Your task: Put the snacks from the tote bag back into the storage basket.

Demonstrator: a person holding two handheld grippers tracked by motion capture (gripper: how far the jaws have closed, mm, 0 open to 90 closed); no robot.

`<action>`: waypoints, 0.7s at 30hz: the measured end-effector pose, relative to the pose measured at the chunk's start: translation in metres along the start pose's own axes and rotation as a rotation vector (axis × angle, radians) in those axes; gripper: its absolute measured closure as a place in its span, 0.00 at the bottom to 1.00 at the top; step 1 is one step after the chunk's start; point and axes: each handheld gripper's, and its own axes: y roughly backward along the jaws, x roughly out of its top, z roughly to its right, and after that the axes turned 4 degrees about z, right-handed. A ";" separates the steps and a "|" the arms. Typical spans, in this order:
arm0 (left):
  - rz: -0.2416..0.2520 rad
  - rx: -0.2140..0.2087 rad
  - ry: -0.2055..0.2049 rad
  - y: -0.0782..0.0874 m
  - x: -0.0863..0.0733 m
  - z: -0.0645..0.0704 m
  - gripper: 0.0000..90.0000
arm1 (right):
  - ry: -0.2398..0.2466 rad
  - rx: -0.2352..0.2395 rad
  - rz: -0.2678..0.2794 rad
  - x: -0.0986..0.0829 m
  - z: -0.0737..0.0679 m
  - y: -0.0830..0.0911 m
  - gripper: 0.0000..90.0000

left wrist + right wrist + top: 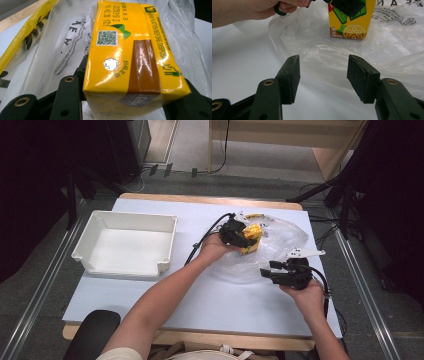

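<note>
Left gripper [239,236] clamping yellow rectangular drink carton [252,237] across side faces, holding it over crumpled clear plastic bag [280,245], at 1 o'clock of table centre. Right gripper [280,272] hovering at 5 o'clock of carton, jaws apart, gripping nothing. Carton probably moderately heavy if full, stiff yet crushable, glossy film looking slippery; gripping flat sides near middle, squeezing gently.

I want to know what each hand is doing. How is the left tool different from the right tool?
The left tool is shut on the yellow drink carton; the right tool is open with nothing between its jaws. In the high view the left tool sits farther up the table over the clear plastic bag, while the right tool hovers at the bag's near edge. Both are black, two-jawed and hand-held.
</note>
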 end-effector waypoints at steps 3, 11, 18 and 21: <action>-0.010 -0.004 0.008 0.001 0.002 0.001 0.58 | -0.001 0.000 0.000 0.000 0.000 0.000 0.50; 0.007 -0.025 0.042 0.012 0.015 0.003 0.58 | -0.001 0.001 0.001 0.000 0.000 0.000 0.50; 0.000 -0.042 0.046 0.027 0.026 0.007 0.58 | -0.002 0.001 0.002 0.000 -0.001 -0.001 0.50; -0.020 -0.054 0.038 0.034 0.028 0.008 0.58 | -0.002 0.003 0.004 0.001 -0.002 -0.001 0.50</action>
